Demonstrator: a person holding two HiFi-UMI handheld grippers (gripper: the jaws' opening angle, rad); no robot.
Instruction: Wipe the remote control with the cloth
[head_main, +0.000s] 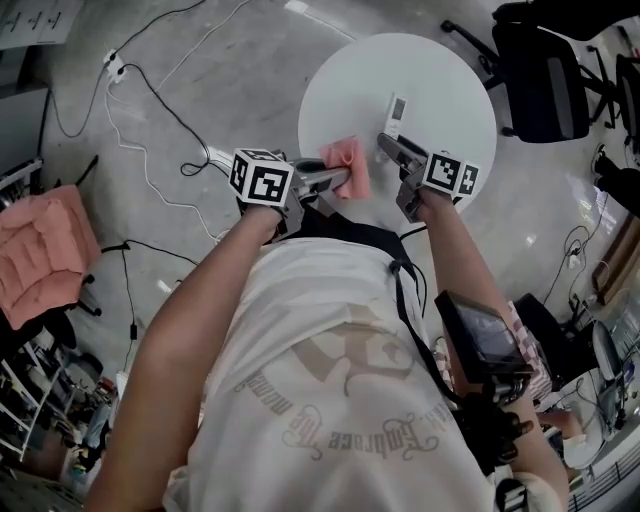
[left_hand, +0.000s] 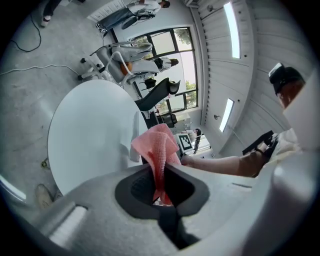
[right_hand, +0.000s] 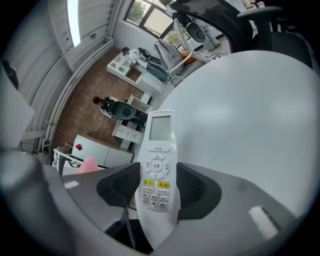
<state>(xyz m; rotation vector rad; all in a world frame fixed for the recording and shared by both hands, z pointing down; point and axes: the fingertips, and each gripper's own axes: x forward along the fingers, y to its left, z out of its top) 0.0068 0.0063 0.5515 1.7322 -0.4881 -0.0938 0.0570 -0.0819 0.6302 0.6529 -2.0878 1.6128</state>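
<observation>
Right gripper view: my right tongs (right_hand: 157, 187) clamp the remote control (right_hand: 159, 150), left tongs (left_hand: 160, 185) pinch the cloth (left_hand: 157, 145); next, I press cloth to buttons.

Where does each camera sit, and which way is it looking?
Head view: on the person's head, looking steeply down at the white table; shirt and forearms show.
Left gripper view: rides the left gripper, looking along its jaws at the pink cloth they pinch; the right forearm shows.
Right gripper view: rides the right gripper, looking along its jaws at the remote they clamp.
Shared: both gripper views show table and cloth.
</observation>
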